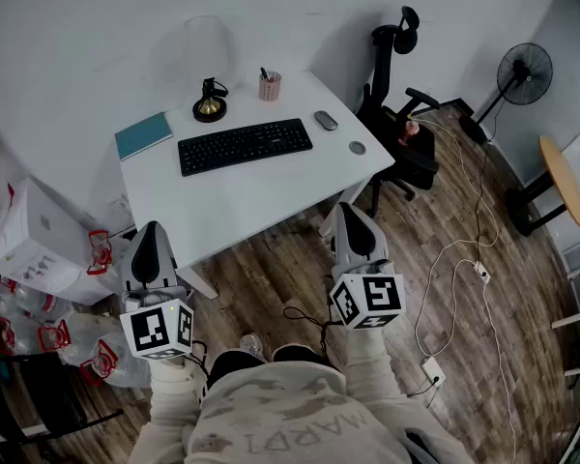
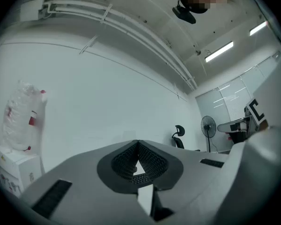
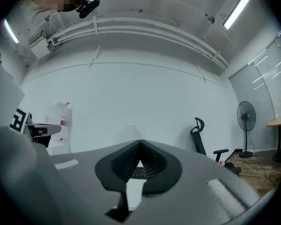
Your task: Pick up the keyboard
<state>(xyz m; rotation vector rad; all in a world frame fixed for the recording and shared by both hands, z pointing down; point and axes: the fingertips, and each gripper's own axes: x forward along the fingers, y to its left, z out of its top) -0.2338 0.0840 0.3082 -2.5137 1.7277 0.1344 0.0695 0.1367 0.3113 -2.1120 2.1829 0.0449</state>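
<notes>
Near strip of my white tabletop (image 1: 261, 201) is free; teal notebook (image 1: 143, 135) flanks the black keyboard (image 1: 245, 146) left, grey mouse (image 1: 326, 120) right.

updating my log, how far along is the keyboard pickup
Nothing looks done: the black keyboard lies flat on the white desk, untouched. Nothing is in hand: the left gripper and right gripper are both shut and empty, held short of the desk's near edge. Left to do: reach over the desk, open the fingers, grip the keyboard and lift it.
</notes>
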